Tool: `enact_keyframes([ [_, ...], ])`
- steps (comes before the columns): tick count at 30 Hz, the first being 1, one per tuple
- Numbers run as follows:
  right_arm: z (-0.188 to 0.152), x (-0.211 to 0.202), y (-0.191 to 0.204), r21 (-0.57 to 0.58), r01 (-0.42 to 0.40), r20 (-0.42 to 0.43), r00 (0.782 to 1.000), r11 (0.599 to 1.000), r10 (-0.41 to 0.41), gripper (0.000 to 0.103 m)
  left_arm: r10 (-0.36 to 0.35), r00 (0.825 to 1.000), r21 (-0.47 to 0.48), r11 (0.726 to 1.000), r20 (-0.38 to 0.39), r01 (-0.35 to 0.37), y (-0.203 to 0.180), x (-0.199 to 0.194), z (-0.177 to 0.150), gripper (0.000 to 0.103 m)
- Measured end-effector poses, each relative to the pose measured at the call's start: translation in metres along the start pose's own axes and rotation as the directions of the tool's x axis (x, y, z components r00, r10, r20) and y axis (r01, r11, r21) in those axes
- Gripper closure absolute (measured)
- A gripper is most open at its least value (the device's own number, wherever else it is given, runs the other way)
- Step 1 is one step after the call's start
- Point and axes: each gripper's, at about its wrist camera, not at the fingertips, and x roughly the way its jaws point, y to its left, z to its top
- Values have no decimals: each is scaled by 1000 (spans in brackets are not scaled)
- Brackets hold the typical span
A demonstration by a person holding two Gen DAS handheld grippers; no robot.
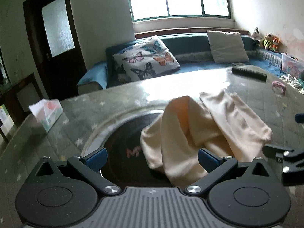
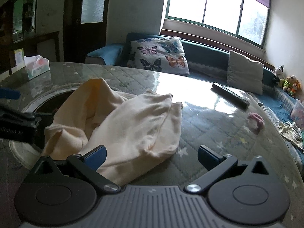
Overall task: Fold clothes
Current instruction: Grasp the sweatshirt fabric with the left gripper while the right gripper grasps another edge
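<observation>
A cream garment [image 1: 205, 129] lies crumpled on the glass-topped table [image 1: 106, 106], partly over a dark round inset. My left gripper [image 1: 152, 158] is open, low over the table, and the cloth's near edge runs between its blue pads. In the right wrist view the same garment [image 2: 129, 125] sits heaped ahead and to the left. My right gripper [image 2: 152, 154] is open too, its left pad [image 2: 96, 156] against the cloth's near fold, its right pad over bare table. The left gripper's black body shows at that view's left edge.
A tissue box [image 1: 46, 113] stands at the table's left corner. A black remote [image 2: 230, 95] and a pink hair tie [image 2: 256, 122] lie at the far right. Behind the table runs a blue sofa [image 1: 190, 64] with a butterfly cushion [image 1: 146, 58] and a grey cushion.
</observation>
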Motion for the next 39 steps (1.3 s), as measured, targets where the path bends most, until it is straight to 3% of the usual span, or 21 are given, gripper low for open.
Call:
enact_keyframes([
  [4, 13, 10, -3, 12, -40, 2, 999, 999, 40, 3, -8, 1000, 20, 1000, 12, 8, 3, 17, 16, 9],
  [8, 27, 25, -5, 36, -89, -14, 996, 995, 90, 12, -34, 999, 56, 998, 23, 32, 2, 37, 30, 19],
  [13, 42, 46, -3, 54, -148, -43, 988, 987, 151, 21, -74, 997, 91, 993, 7, 73, 1, 66, 43, 20],
  [16, 49, 59, 7, 35, -189, -58, 980, 981, 191, 29, -102, 995, 100, 990, -14, 103, 1, 82, 48, 26],
  [19, 52, 73, 18, 25, -221, -82, 972, 975, 222, 38, -145, 988, 94, 984, -46, 149, 2, 96, 48, 41],
  [22, 52, 82, 25, 19, -243, -107, 964, 970, 244, 50, -204, 976, 91, 973, -72, 210, 0, 106, 45, 62],
  [24, 50, 89, 30, 9, -241, -126, 963, 971, 240, 62, -236, 968, 90, 966, -82, 243, -2, 108, 44, 82],
  [26, 48, 93, 31, 10, -236, -139, 962, 972, 235, 71, -255, 963, 86, 961, -83, 261, -4, 109, 41, 93],
  [31, 44, 86, 23, 25, -229, -139, 963, 973, 230, 98, -241, 970, 63, 968, -45, 243, 1, 98, 39, 95],
  [39, 37, 55, 5, 49, -189, -85, 978, 981, 192, 101, -152, 988, -9, 988, 16, 152, 25, 57, 33, 96],
])
